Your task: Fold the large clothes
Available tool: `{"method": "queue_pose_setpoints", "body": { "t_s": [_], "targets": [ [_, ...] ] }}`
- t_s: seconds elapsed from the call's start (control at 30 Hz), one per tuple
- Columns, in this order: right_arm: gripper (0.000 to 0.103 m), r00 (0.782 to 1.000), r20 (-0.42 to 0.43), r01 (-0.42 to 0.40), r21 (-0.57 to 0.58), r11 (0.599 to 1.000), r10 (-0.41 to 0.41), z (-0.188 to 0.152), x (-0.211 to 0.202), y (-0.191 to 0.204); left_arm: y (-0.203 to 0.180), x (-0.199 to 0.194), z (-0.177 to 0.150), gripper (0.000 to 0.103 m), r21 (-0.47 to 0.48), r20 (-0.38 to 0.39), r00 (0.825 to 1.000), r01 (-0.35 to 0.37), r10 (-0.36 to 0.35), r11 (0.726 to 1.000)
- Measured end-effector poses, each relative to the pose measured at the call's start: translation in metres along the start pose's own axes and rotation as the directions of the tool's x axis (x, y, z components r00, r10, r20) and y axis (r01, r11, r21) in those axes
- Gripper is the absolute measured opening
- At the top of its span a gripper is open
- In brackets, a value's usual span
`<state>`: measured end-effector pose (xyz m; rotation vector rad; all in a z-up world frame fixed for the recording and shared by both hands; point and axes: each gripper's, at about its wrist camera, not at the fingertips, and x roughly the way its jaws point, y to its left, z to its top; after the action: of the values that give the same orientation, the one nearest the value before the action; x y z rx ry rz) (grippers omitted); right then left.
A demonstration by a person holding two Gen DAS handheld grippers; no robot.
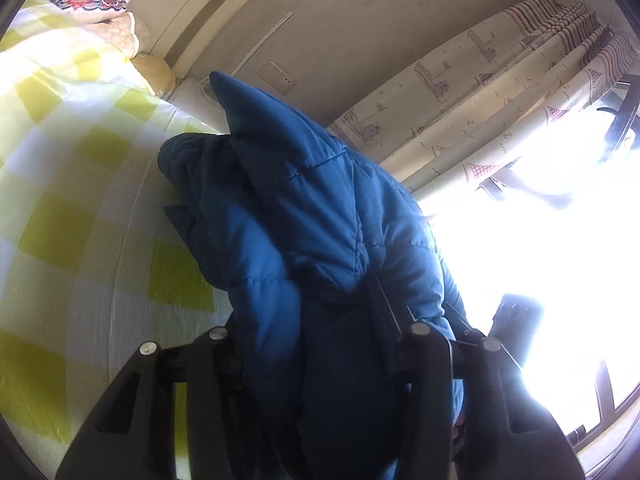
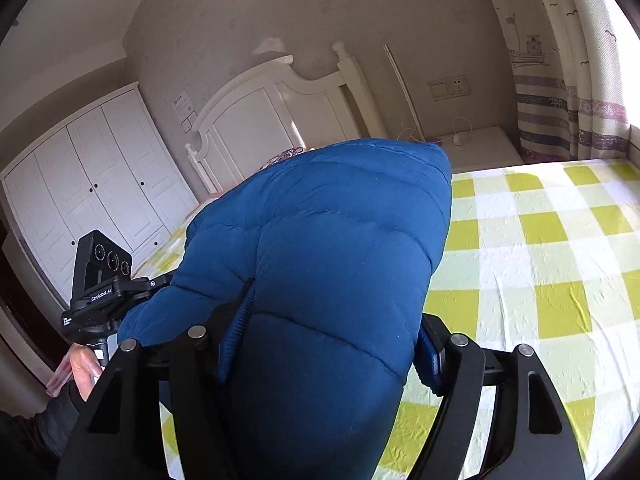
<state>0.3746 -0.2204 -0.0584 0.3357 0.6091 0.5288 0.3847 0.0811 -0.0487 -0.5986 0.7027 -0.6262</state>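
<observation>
A blue quilted puffer jacket (image 1: 304,208) hangs bunched above the bed with its yellow and white checked sheet (image 1: 60,220). My left gripper (image 1: 316,320) is shut on one thick fold of it, and the padding bulges up between the black fingers. In the right wrist view the same jacket (image 2: 332,216) fills the middle. My right gripper (image 2: 332,336) clamps it from both sides with its blue ribbed pads (image 2: 236,320). The left gripper's camera body (image 2: 100,280) shows at the left, held by a hand (image 2: 82,364). The jacket's lower part is hidden behind the fingers.
The checked bed (image 2: 540,260) stretches to the right. A white headboard (image 2: 272,108), a white wardrobe (image 2: 88,184) and a nightstand (image 2: 476,148) stand behind. A patterned pillow (image 1: 92,4) lies at the bed's head. Printed curtains (image 1: 500,100) hang beside a glaring window (image 1: 540,260).
</observation>
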Motion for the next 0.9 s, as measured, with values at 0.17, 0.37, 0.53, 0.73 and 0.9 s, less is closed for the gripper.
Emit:
{"method": "queue_pose_setpoints", "body": {
  "t_s": [0.17, 0.37, 0.53, 0.73, 0.9],
  "targets": [
    [0.069, 0.989, -0.115, 0.115, 0.167, 0.979, -0.096, -0.001, 0.043, -0.080, 0.026, 0.081, 0.039, 0.049, -0.023, -0.119, 0.986, -0.123, 0.120, 0.992],
    [0.091, 0.968, -0.117, 0.236, 0.135, 0.962, -0.221, -0.007, 0.023, -0.066, 0.040, 0.061, 0.025, 0.073, -0.017, -0.072, 0.983, -0.170, 0.168, 0.985],
    [0.091, 0.949, 0.058, 0.313, -0.071, 0.947, -0.310, -0.005, -0.016, 0.000, -0.011, 0.009, 0.012, 0.086, 0.126, 0.126, 0.958, -0.275, 0.259, 0.953],
    [0.093, 0.884, -0.091, 0.429, -0.235, 0.872, -0.459, -0.053, 0.024, 0.014, -0.033, 0.044, -0.034, 0.093, 0.314, -0.052, 0.902, -0.393, 0.429, 0.864],
    [0.094, 0.903, -0.073, 0.408, -0.161, 0.899, -0.423, -0.079, -0.042, 0.024, -0.023, -0.006, -0.045, 0.092, 0.142, -0.008, 0.899, -0.433, 0.438, 0.890]
  ]
}}
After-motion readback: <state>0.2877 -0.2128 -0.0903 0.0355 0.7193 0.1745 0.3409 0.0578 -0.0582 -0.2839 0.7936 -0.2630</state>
